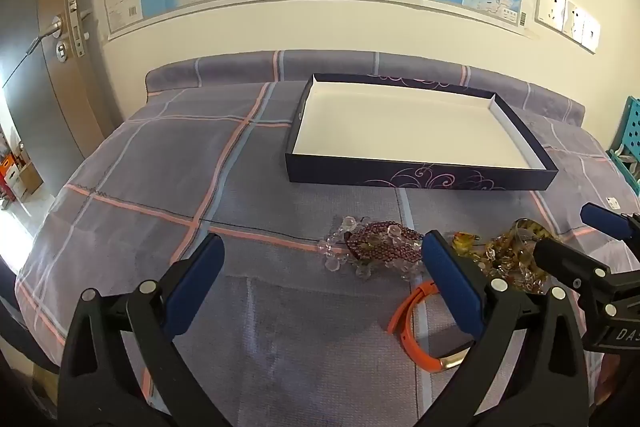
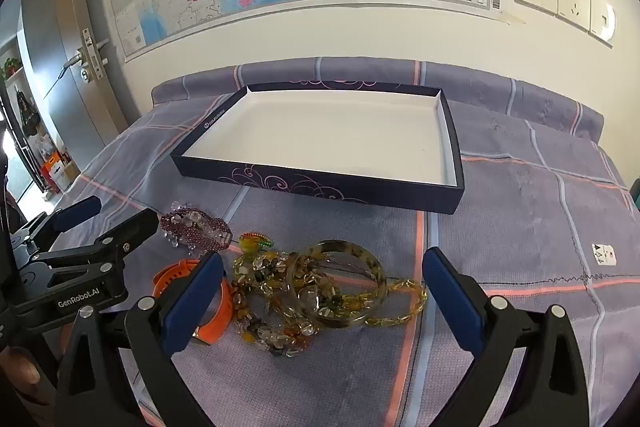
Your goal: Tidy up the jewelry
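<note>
Jewelry lies heaped on my checked grey bedspread: amber bead strands and a mottled bangle between my right gripper's spread, empty jaws; an orange band and purple beaded cuff by my left gripper, also gaping; beyond, the shallow navy white-lined box

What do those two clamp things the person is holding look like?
Both match: the left gripper and right gripper are black plastic clamps with two long fingers, blue pads inside and round silver rivets. White "GenRobot.AI" lettering marks the left one's side.
</note>
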`<move>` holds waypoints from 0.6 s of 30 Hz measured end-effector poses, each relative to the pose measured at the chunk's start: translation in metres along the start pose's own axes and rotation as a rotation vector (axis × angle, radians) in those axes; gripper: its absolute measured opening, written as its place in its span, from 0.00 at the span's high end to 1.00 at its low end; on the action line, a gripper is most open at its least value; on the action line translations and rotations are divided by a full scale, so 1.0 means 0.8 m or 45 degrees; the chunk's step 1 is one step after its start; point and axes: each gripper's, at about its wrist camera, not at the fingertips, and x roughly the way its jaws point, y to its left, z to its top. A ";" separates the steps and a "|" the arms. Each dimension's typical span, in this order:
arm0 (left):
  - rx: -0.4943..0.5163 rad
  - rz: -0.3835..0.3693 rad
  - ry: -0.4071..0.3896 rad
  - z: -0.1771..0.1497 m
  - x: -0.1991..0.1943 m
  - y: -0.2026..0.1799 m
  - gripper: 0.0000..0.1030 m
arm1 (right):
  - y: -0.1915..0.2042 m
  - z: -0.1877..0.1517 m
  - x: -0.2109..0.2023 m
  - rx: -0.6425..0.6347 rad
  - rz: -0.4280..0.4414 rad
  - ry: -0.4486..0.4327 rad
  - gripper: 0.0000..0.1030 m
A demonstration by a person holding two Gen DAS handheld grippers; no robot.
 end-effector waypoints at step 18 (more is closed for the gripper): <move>-0.005 -0.002 0.007 -0.002 0.002 0.004 0.05 | -0.002 0.001 0.002 0.009 0.013 0.017 0.06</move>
